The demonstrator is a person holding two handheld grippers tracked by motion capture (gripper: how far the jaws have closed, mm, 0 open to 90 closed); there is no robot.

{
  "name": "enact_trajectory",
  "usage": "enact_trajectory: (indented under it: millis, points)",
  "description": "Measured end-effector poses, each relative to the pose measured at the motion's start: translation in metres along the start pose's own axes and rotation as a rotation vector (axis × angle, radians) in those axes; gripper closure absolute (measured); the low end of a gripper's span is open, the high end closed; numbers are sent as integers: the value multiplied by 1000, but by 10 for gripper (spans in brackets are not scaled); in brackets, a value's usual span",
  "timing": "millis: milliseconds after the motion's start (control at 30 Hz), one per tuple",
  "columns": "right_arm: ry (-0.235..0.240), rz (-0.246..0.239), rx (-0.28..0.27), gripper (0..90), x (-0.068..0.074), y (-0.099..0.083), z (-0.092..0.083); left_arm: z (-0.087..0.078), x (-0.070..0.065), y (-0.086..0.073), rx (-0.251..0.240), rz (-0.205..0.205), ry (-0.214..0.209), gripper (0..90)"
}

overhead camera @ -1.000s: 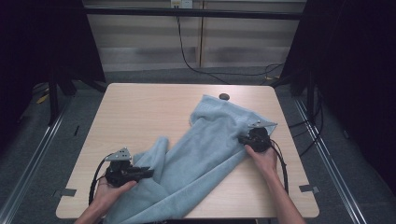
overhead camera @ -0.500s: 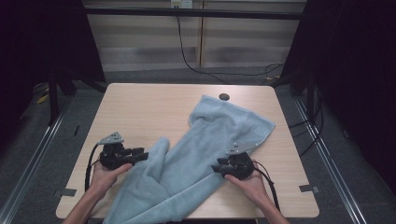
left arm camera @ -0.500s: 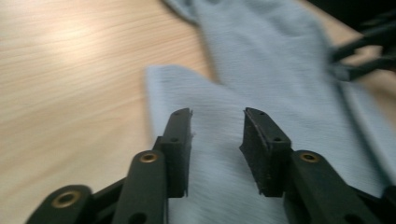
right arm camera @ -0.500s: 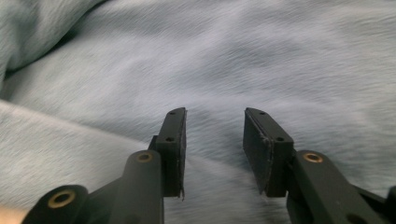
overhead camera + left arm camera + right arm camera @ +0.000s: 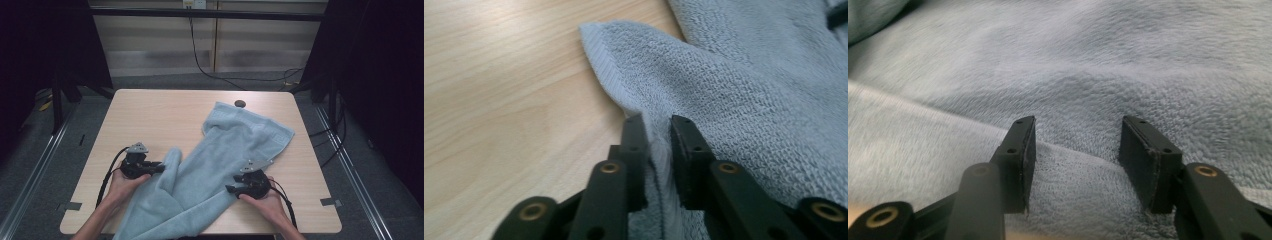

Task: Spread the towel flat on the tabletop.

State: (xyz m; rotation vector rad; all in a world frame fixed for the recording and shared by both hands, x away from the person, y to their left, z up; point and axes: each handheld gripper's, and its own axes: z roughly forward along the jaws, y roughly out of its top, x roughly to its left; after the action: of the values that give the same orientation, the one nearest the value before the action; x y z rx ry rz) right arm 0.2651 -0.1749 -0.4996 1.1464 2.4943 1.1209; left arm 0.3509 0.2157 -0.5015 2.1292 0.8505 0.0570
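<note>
1. Towel (image 5: 220, 160) — a pale blue terry cloth lying crumpled in a diagonal band on the wooden table (image 5: 150, 115), from the far right of centre down to the near edge, where it hangs slightly over.
2. Left gripper (image 5: 150, 167) — at the towel's left border, its jaws closed narrowly on a hemmed edge fold (image 5: 659, 150); a loose corner (image 5: 596, 37) stands up just beyond them.
3. Right gripper (image 5: 235, 189) — at the towel's near-right border, jaws wide apart over a raised edge ridge (image 5: 1075, 160), gripping nothing.
4. Handling, as judged: soft, limp and light, the pile giving good friction, so slipping is unlikely — but the cloth will sag and drag wherever unsupported.
5. Best hold: the firmer hemmed edges or corners, pinched through a gathered fold, not the flat middle.
6. Small dark disc (image 5: 240, 104) — near the far table edge, just beyond the towel.
</note>
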Motion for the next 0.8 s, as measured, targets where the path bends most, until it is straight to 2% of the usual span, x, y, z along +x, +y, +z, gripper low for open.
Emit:
enact_trajectory:
  millis: [33, 200, 233, 267, 300, 333, 367, 400, 467, 500, 567, 600, 633, 667, 733, 767, 800]
  points:
    - [-8, -8, 2, 503, -2, 1, 1, 0, 0, 0, -5, -6, -16, 812]
    - [-55, -4, -6, 526, -14, 6, 4, -4, -3, 3, -45, -19, -24, 829]
    - [-80, 8, -9, 550, -23, 8, 6, -6, -4, 4, -60, -20, -29, 830]
    - [-91, 14, -11, 575, -28, 9, 6, -12, -7, 6, -107, -31, -38, 830]
    - [-100, 23, -9, 609, -33, 10, 6, -12, -7, 6, -107, -31, -38, 831]
    - [-107, 29, -10, 655, -38, 12, 7, -20, -11, 10, -165, -35, -55, 831]
    - [-114, 34, -13, 700, -44, 14, 7, -20, -11, 10, -165, -35, -55, 831]
    - [-117, 46, -23, 742, -49, 14, 8, -25, -13, 12, -193, -29, -58, 831]
    - [-114, 49, -33, 766, -54, 14, 9, -35, -18, 16, -257, -37, -77, 831]
    - [-142, 69, -23, 806, -60, 17, 6, -40, -20, 18, -280, -36, -87, 832]
    - [-147, 82, -32, 815, -62, 19, 4, -49, -26, 20, -314, -23, -80, 832]
    - [-149, 92, -72, 820, -65, 21, -5, -59, -31, 22, -356, -12, -89, 832]
    - [-149, 92, -72, 820, -65, 21, -5, -59, -31, 22, -356, -12, -89, 832]
    - [-145, 101, -126, 821, -66, 24, -19, -69, -38, 24, -390, 2, -90, 832]
    - [-153, 97, -161, 820, -65, 26, -35, -79, -46, 23, -406, 16, -76, 832]
    - [-153, 97, -161, 820, -65, 26, -35, -79, -46, 23, -406, 16, -76, 832]
    - [-163, 98, -199, 819, -63, 26, -50, -88, -53, 17, -410, 40, -55, 831]
